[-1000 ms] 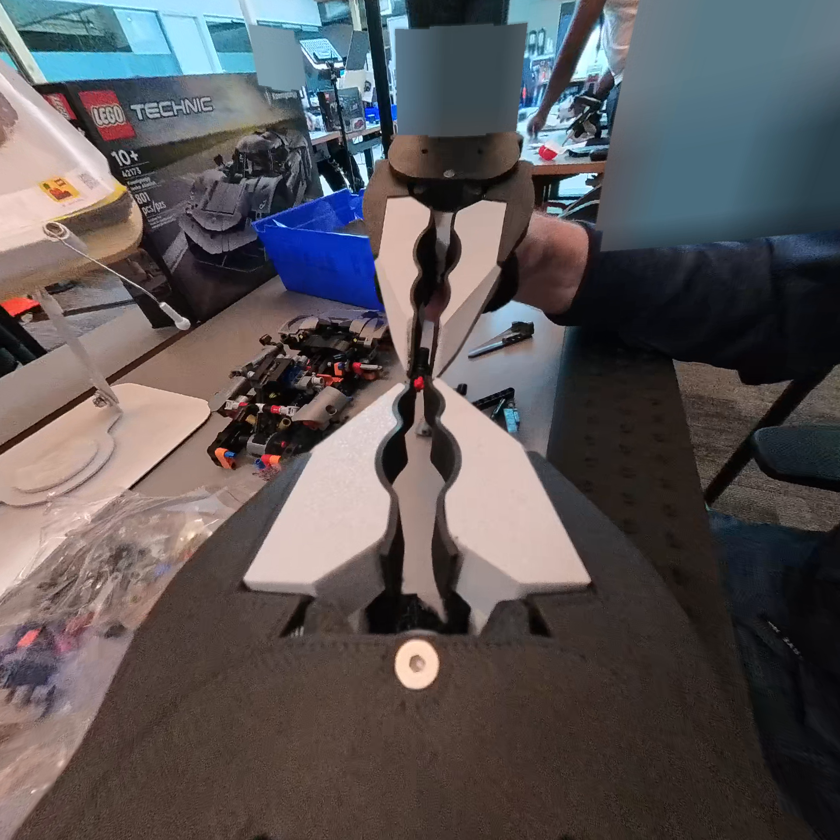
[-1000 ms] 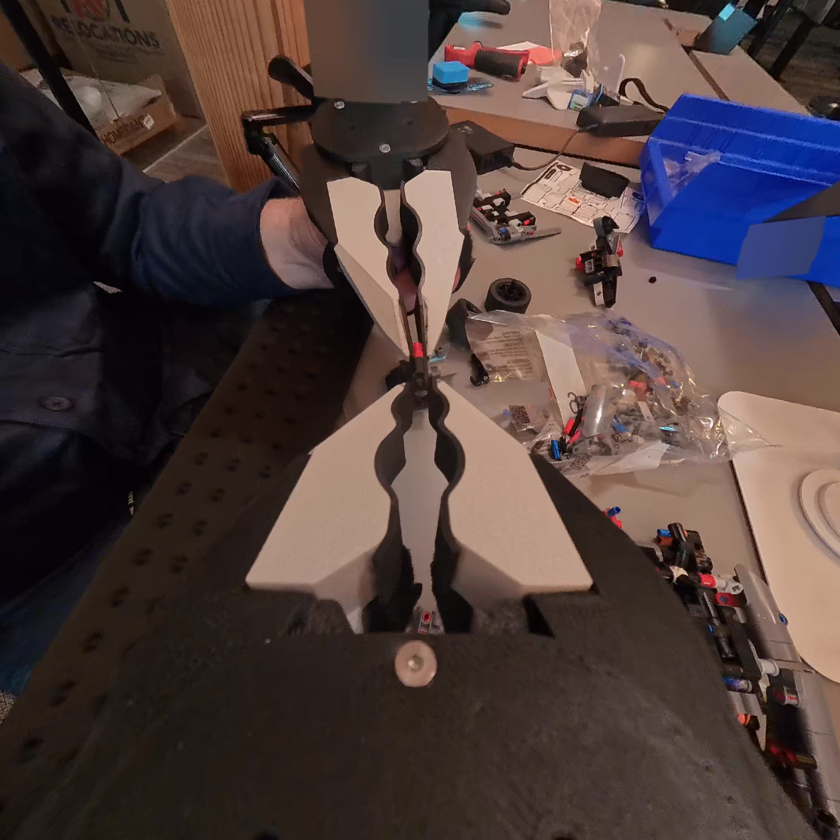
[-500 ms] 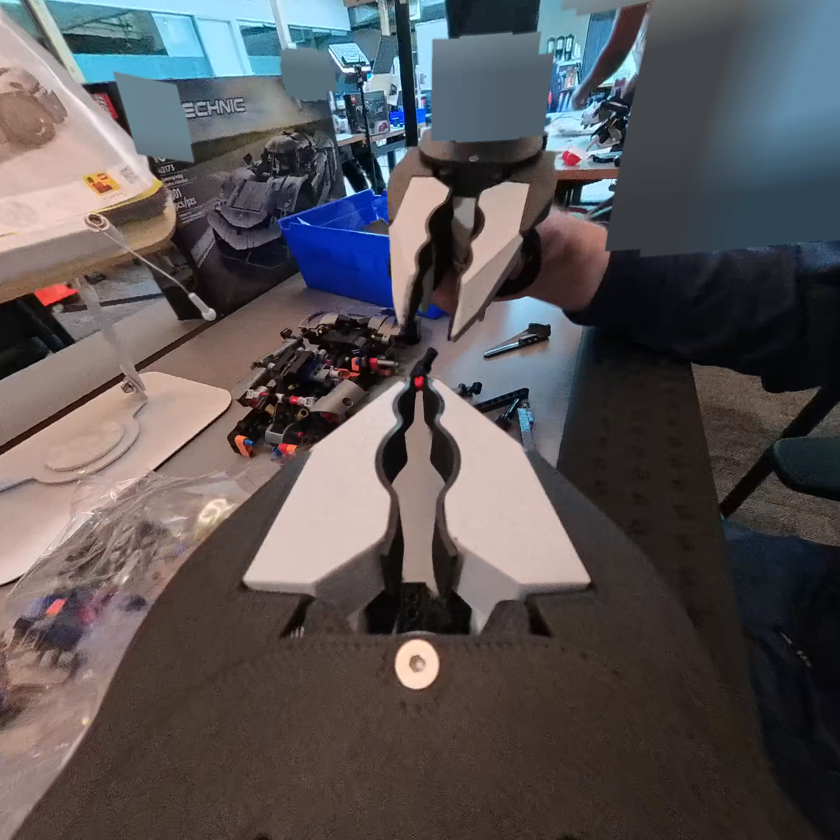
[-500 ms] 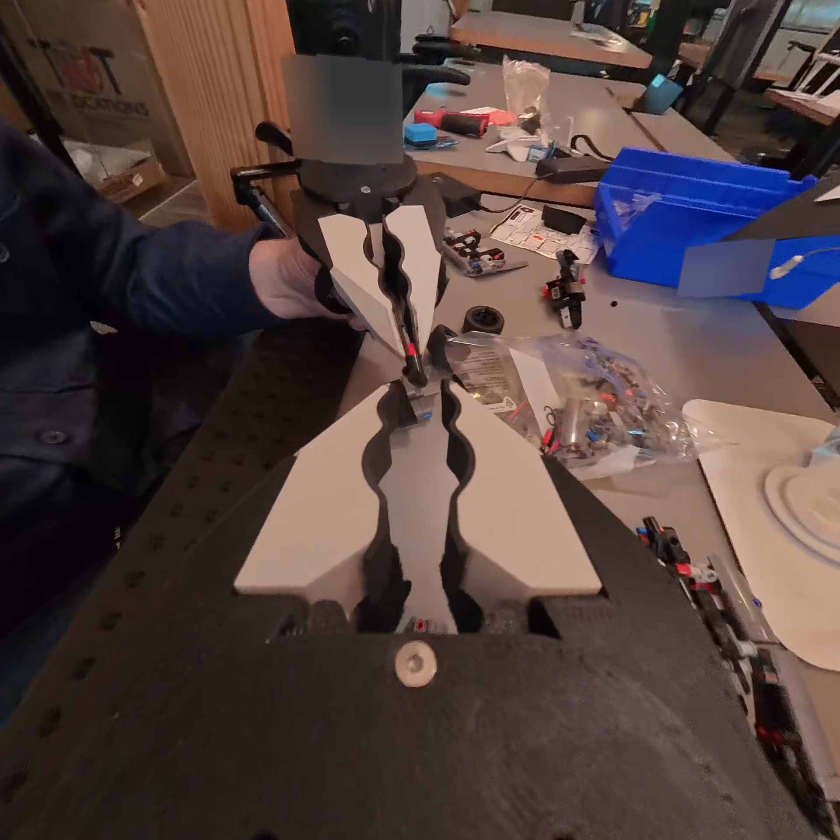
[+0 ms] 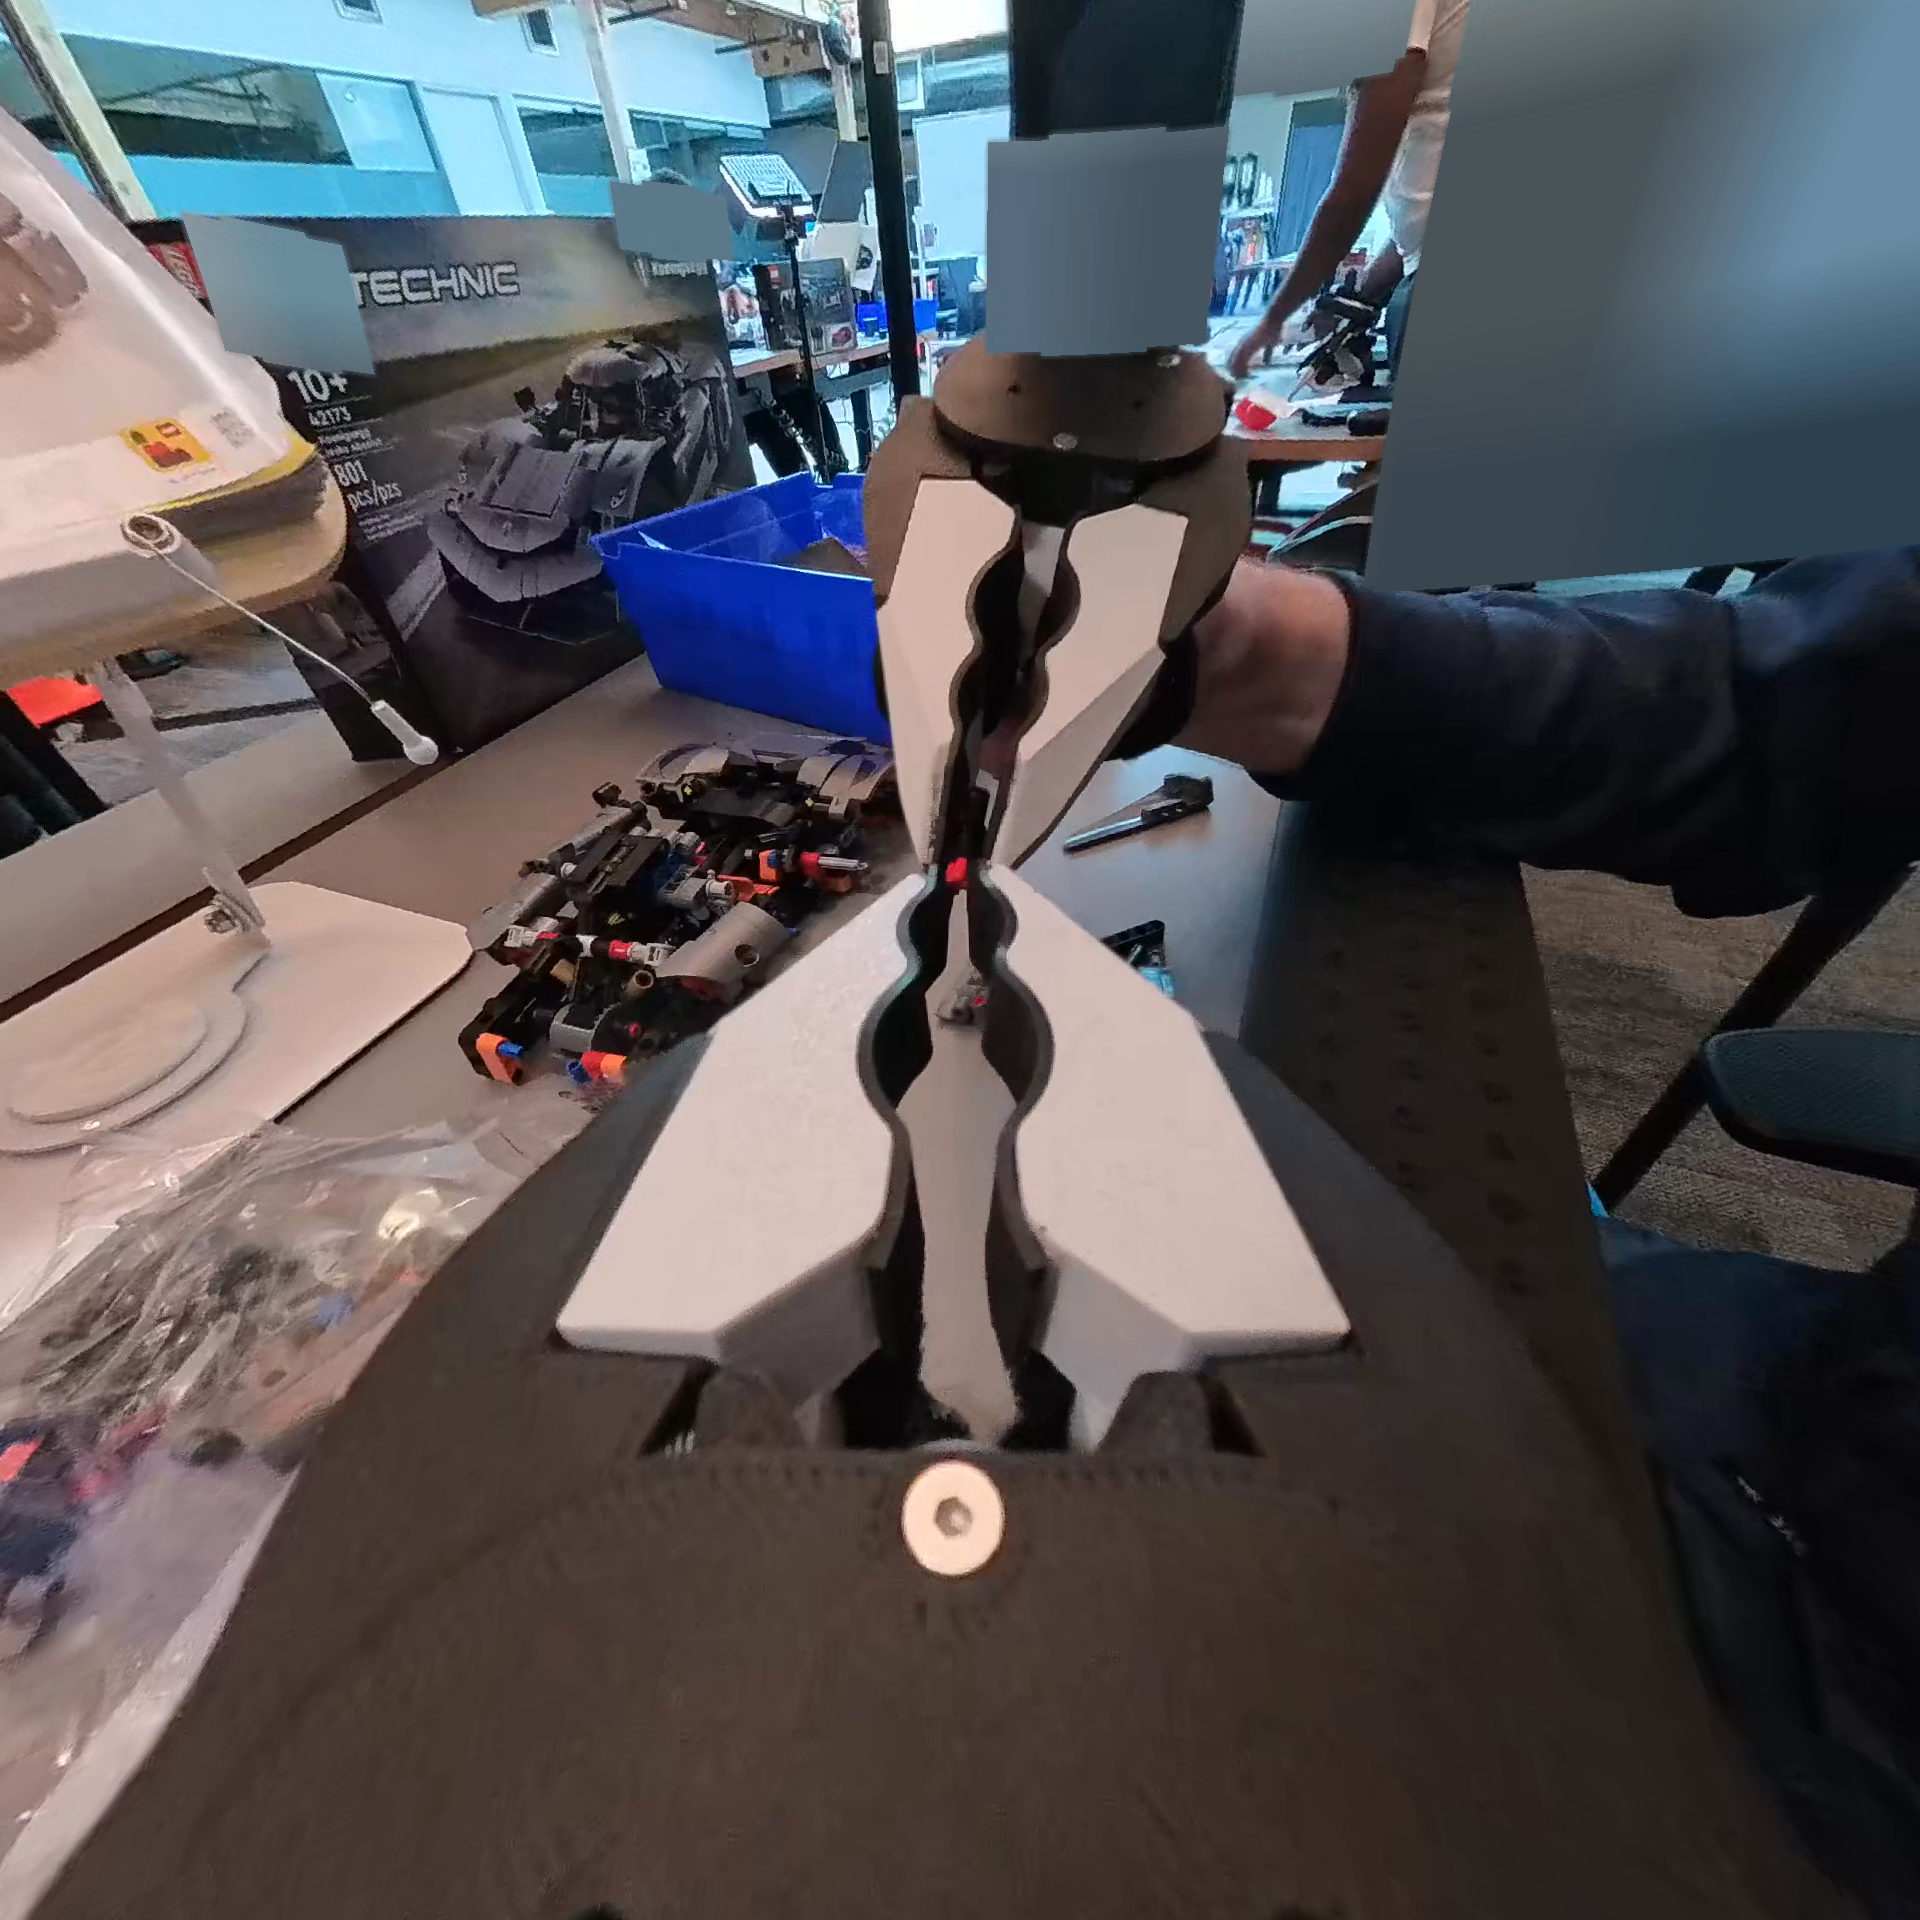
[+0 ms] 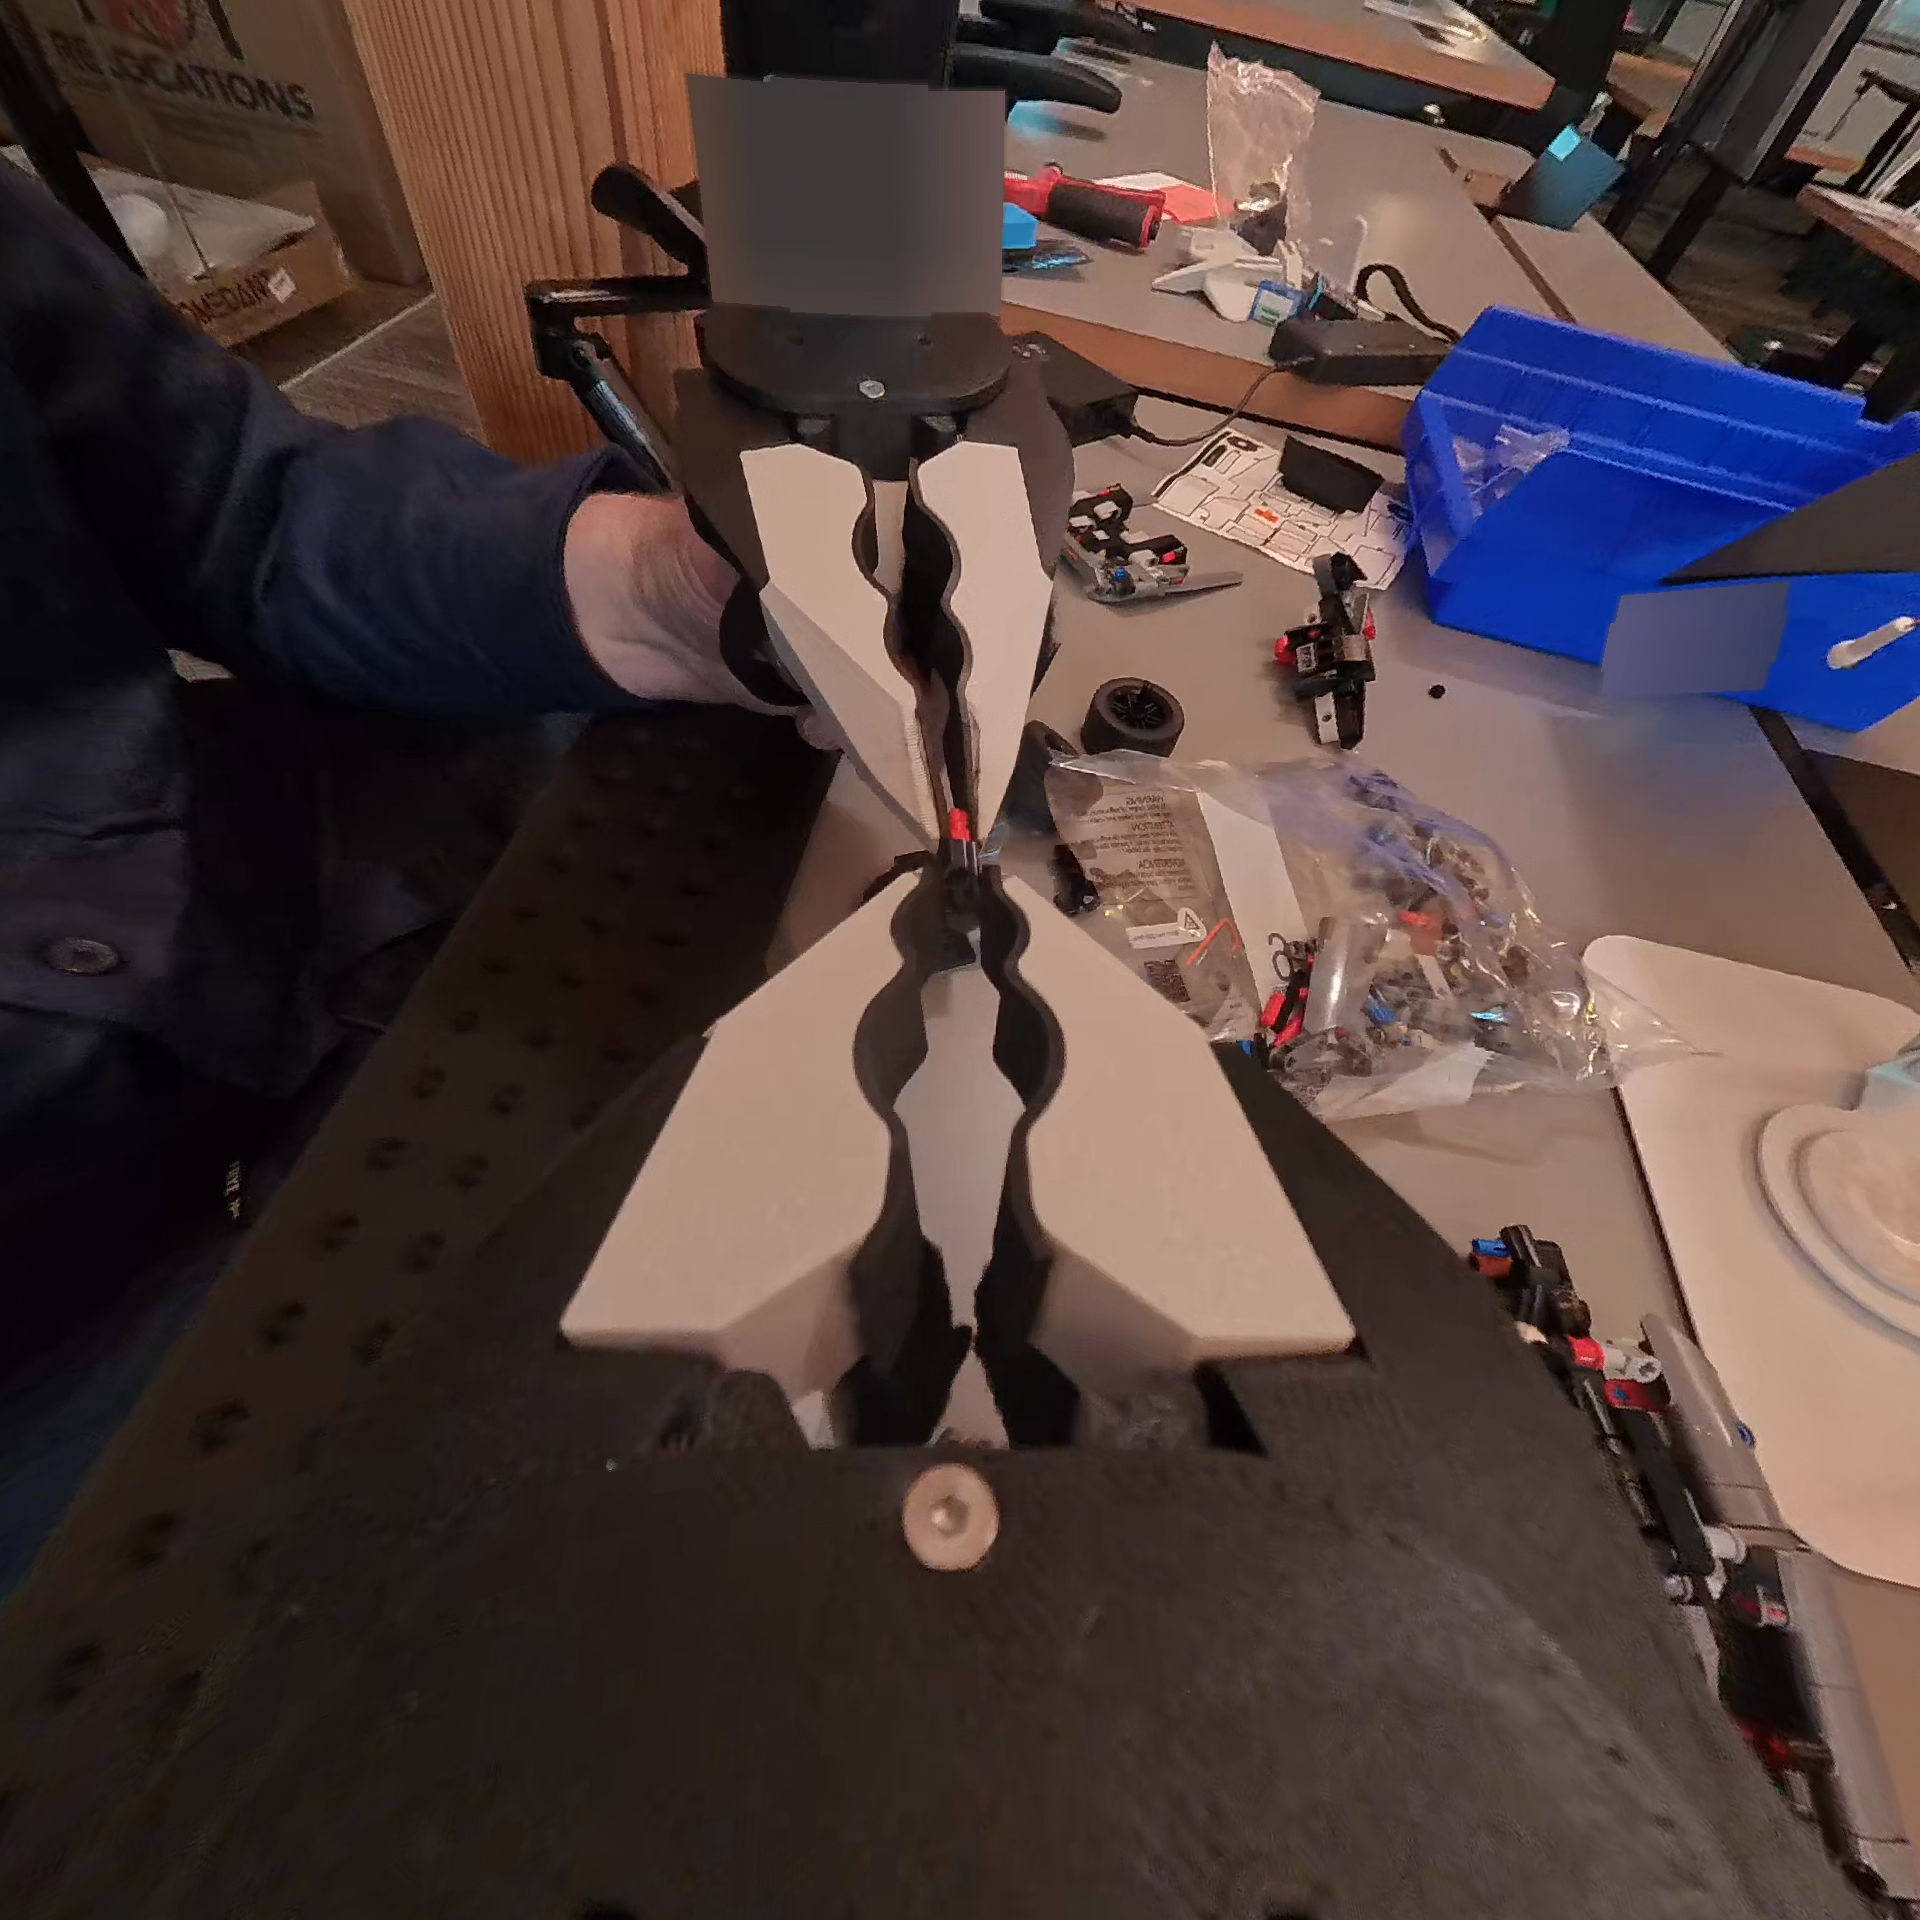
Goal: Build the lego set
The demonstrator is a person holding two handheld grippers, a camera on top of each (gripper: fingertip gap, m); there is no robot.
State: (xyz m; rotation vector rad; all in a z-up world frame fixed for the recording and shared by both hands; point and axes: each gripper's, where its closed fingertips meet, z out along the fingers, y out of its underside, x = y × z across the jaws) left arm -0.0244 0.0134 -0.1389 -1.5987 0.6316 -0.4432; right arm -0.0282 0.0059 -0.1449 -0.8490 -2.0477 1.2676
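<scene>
My left gripper (image 5: 956, 883) and right gripper (image 6: 961, 883) meet tip to tip above the table's front edge. Between them is a small black lego part with a red pin (image 5: 956, 868), also seen in the right wrist view (image 6: 958, 831). Both grippers are shut on it, the left at the red end and the right at the black end. The right gripper (image 5: 966, 831) faces me in the left wrist view, and the left gripper (image 6: 951, 821) faces me in the right wrist view. The partly built dark lego model (image 5: 675, 914) lies on the table to the left.
A clear bag of loose parts (image 6: 1382, 935) lies near the grippers. A blue bin (image 5: 748, 613) and the set's box (image 5: 520, 416) stand behind. A white stand base (image 5: 208, 987), a black wheel (image 6: 1132, 717), a small sub-assembly (image 6: 1330, 644) and a black perforated board (image 6: 416, 1039) are nearby.
Half a second ago the right gripper was open and drawn back from the left one. It has come back tip to tip and shut on the small part.
</scene>
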